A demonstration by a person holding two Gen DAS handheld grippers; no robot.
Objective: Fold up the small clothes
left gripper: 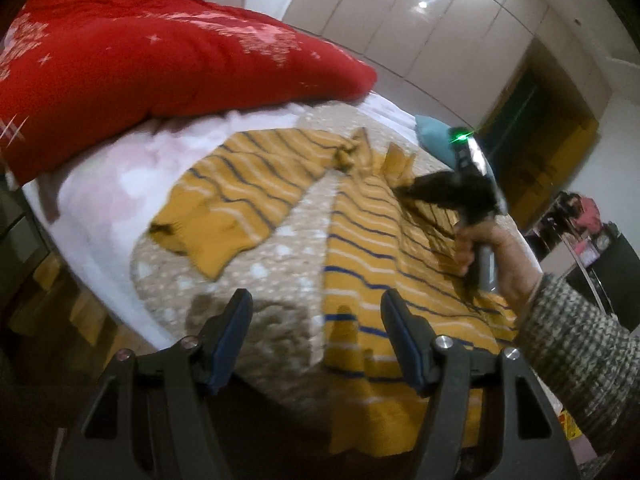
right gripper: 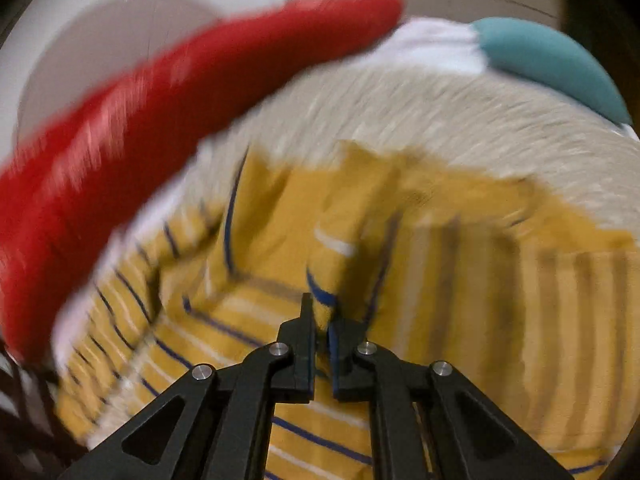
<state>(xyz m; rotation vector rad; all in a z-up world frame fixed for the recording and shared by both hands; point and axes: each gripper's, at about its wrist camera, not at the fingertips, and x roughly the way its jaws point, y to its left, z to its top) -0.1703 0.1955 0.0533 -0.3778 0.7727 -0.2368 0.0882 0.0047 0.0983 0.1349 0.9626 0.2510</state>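
Observation:
A small yellow shirt with blue and white stripes lies spread on the beige dotted bedspread, one sleeve stretched to the left. My left gripper is open and empty, hovering above the shirt's lower left edge. My right gripper is shut on a fold of the yellow shirt and lifts it; the view is blurred. In the left wrist view the right gripper shows at the shirt's upper right, held by a hand.
A red quilt lies bunched at the bed's far left, over a white-pink blanket. A teal pillow sits at the far end. White wardrobe doors stand behind. The bed edge drops off at the left.

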